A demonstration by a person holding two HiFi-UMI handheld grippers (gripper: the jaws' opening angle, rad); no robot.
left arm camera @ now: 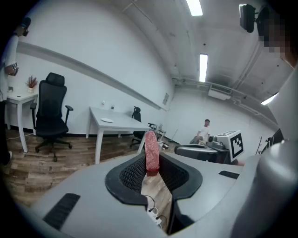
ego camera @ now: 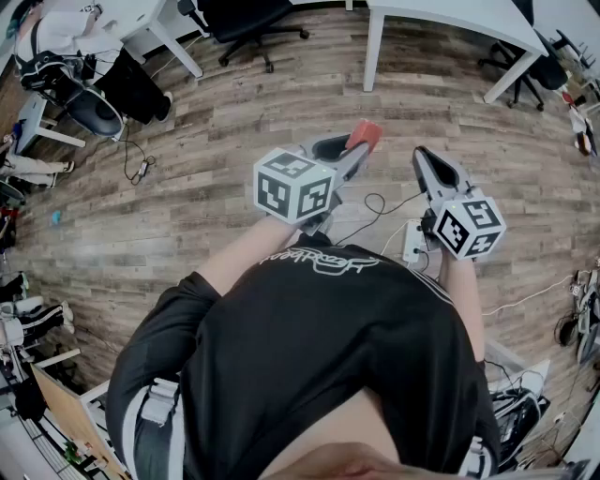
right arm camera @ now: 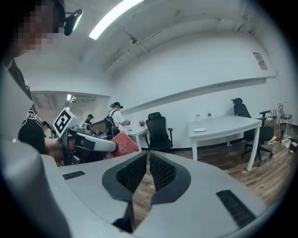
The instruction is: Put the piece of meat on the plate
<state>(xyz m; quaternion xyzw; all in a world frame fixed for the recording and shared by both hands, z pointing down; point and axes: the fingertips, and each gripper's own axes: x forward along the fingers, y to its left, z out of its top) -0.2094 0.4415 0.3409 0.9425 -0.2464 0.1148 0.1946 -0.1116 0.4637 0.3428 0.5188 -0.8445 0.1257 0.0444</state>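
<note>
My left gripper [ego camera: 354, 155] is shut on a flat red piece of meat [ego camera: 366, 134], held out over the wooden floor. In the left gripper view the meat [left arm camera: 152, 151] stands on edge between the dark pads, sticking up past the tips of the left gripper [left arm camera: 151, 163]. My right gripper [ego camera: 423, 157] is beside it to the right, shut with nothing between its pads [right arm camera: 160, 172]. From the right gripper view the meat [right arm camera: 123, 144] shows at the left. A small white plate [left arm camera: 106, 120] lies on a white table [left arm camera: 122, 124] farther off; the plate [right arm camera: 199, 130] also shows in the right gripper view.
Black office chairs [left arm camera: 50, 116] [right arm camera: 158, 132] stand by white tables [ego camera: 441, 19]. A power strip [ego camera: 414, 242] with cables lies on the wooden floor near my feet. People stand at the far side of the room [right arm camera: 114, 118] [left arm camera: 204, 131].
</note>
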